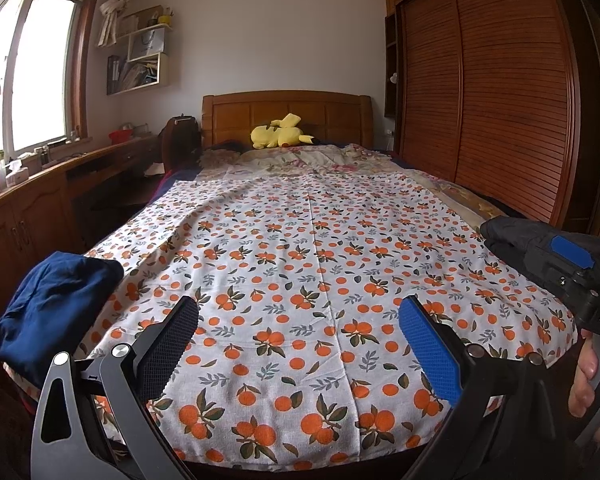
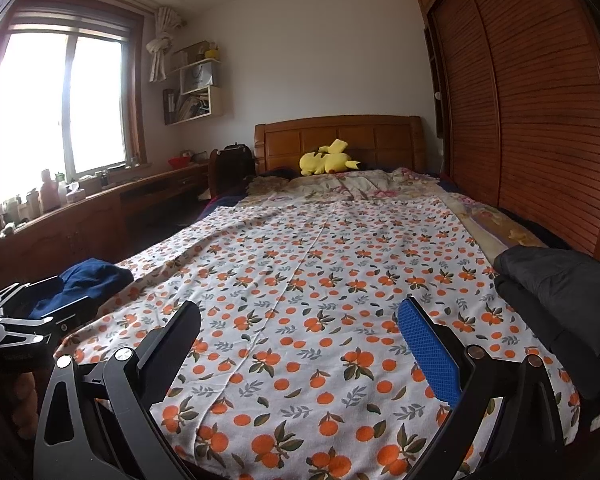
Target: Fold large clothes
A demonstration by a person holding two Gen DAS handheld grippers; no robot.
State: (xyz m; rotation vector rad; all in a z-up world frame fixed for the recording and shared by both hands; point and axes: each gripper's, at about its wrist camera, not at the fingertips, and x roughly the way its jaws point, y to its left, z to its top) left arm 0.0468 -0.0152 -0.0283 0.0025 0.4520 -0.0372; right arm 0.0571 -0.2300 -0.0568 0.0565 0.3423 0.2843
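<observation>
A navy blue garment (image 1: 56,300) lies bunched at the bed's near left corner; it also shows in the right wrist view (image 2: 88,280). A dark grey garment (image 2: 560,300) lies folded at the bed's near right edge, also seen in the left wrist view (image 1: 540,236). My left gripper (image 1: 298,320) is open and empty above the orange-print sheet (image 1: 300,248). My right gripper (image 2: 300,320) is open and empty above the same sheet (image 2: 320,280). The right gripper's body (image 1: 580,272) shows at the right of the left wrist view, over the grey garment.
A yellow plush toy (image 1: 280,132) lies by the wooden headboard (image 1: 286,114). A floral quilt (image 1: 300,158) covers the far end of the bed. A wooden desk (image 1: 40,200) with bottles runs along the left wall. A slatted wardrobe (image 1: 492,80) stands at the right.
</observation>
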